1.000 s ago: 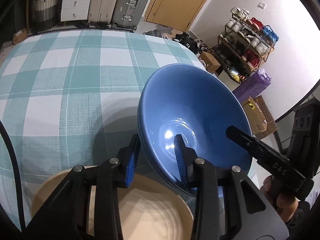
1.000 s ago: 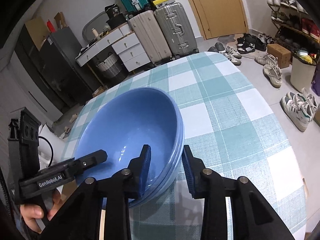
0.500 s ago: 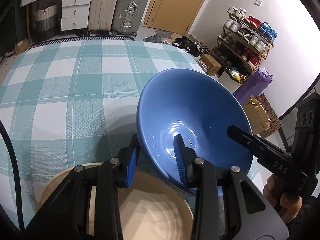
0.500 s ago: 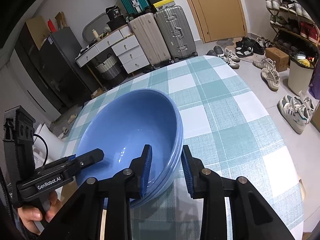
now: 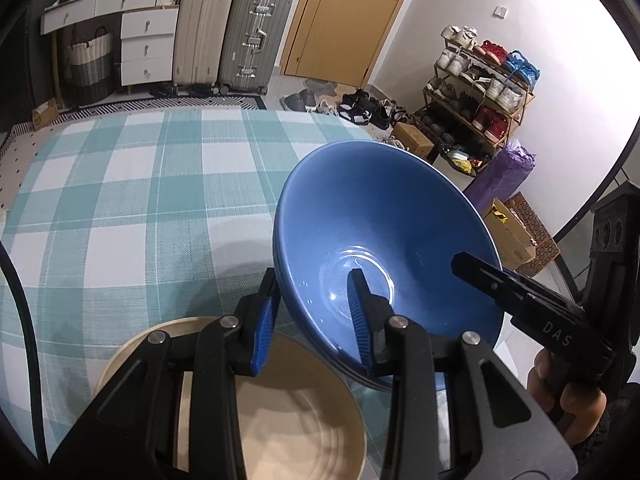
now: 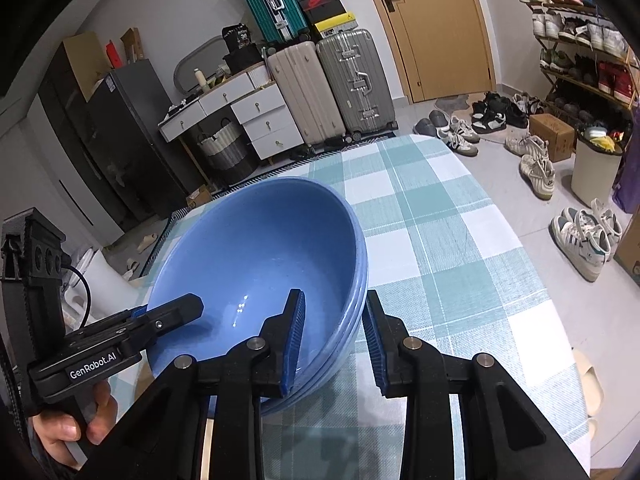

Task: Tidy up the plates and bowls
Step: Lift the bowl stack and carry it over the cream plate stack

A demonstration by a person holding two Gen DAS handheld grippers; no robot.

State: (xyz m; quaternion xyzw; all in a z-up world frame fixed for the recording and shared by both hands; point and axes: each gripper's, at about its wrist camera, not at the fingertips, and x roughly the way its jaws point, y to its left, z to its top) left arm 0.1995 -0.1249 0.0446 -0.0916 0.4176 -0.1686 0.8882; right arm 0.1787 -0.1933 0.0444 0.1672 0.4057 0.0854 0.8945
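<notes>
A stack of blue bowls (image 5: 380, 232) hangs tilted above the checked tablecloth (image 5: 140, 200), held from both sides. My left gripper (image 5: 312, 280) is shut on the stack's near rim, one pad inside the top bowl and one outside. My right gripper (image 6: 334, 296) is shut on the opposite rim of the same stack of blue bowls (image 6: 260, 248) in the same way. Each view shows the other gripper: the right one (image 5: 480, 268) and the left one (image 6: 188, 308), each held by a hand. A cream plate (image 5: 304, 420) lies on the table below my left gripper, partly hidden by its fingers.
The table's curved edge (image 6: 532, 264) drops to a floor strewn with shoes (image 6: 580, 240). Beyond the table stand suitcases (image 5: 252, 40), white drawers (image 5: 148, 48), a shoe rack (image 5: 480, 88) and a bin (image 6: 596, 172).
Both grippers have risen with the bowl stack still held; the tablecloth looks farther below and more of the room beyond shows. The grips are unchanged.
</notes>
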